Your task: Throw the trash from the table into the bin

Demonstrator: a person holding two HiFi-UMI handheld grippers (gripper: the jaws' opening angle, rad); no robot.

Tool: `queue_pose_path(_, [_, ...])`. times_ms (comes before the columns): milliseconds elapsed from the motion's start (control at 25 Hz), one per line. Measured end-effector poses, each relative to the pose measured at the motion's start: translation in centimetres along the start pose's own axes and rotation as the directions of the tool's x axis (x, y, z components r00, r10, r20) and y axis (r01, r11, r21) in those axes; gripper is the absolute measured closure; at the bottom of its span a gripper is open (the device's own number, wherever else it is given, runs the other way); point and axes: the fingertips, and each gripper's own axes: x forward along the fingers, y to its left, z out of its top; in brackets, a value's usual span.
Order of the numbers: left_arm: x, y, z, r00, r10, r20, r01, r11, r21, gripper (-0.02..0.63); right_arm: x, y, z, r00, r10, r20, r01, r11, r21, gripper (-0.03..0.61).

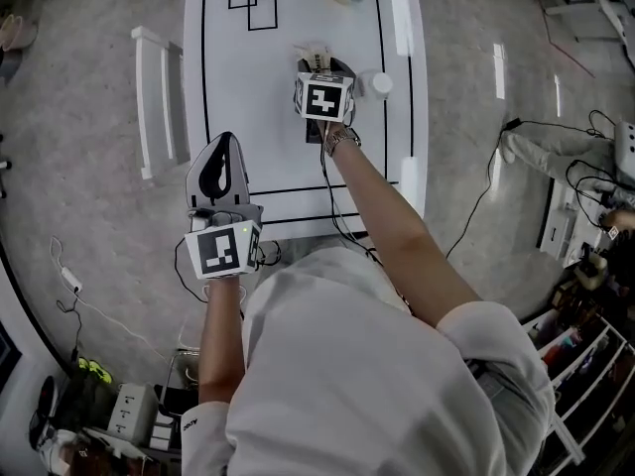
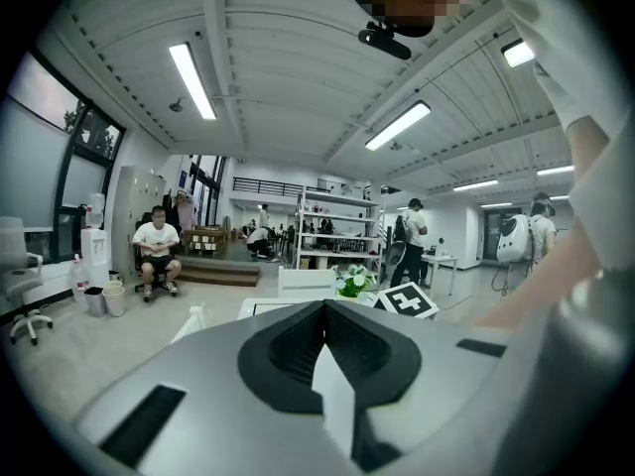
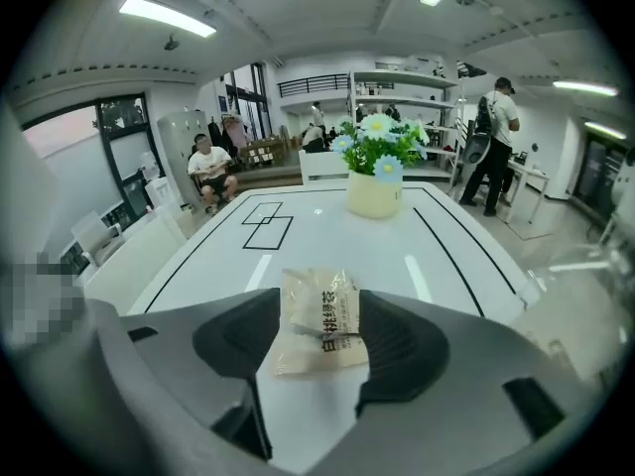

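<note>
On white bench (image 1: 288,157) w/ black line markings: 1 snack packet (image 3: 319,323), pale wrapper, dark print, lying flat.
Right hand-held gripper (image 3: 319,297): jaws apart, one each side of packet, not clamped on it.
Left hand-held gripper (image 2: 322,303): jaws together, nothing betw. them, above bench's near-left corner, well apart from packet.
Also on bench: flower pot (image 3: 373,194) at far end; small white round item (image 1: 381,84) just beside right hand-held gripper.
White chair (image 1: 159,102) at bench's left side.
</note>
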Motion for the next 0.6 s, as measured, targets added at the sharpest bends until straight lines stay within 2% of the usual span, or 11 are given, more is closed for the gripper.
queue_pose_path(240, [1.9,0.0,-2.1,0.999,-0.011,-0.036,0.01,1.0,-0.02,0.609,2.9,-0.8,-1.2,0.998,-0.023,-0.065,0.019,0.998,-0.052,0.356])
queue_pose_path(320, [1.7,0.0,-2.5,0.999,-0.008,-0.04,0.008,1.0,-0.022,0.609,2.6,-1.1,-1.8,0.997,-0.044,-0.064,0.04,0.997,-0.064,0.479])
queue_pose_path(400, [1.5,0.1,-2.5,0.999,-0.006,-0.04,0.006,1.0,-0.02,0.609,2.1,-1.5,-1.7,0.998,-0.057,-0.041,0.054,0.997,-0.063,0.561])
queue_pose_path(600, [0.2,0.2,-2.5,1.0,-0.008,-0.025,0.008,1.0,-0.018,0.609,-0.5,-1.1,-0.5,0.997,-0.055,0.052,0.058,0.996,-0.064,0.569])
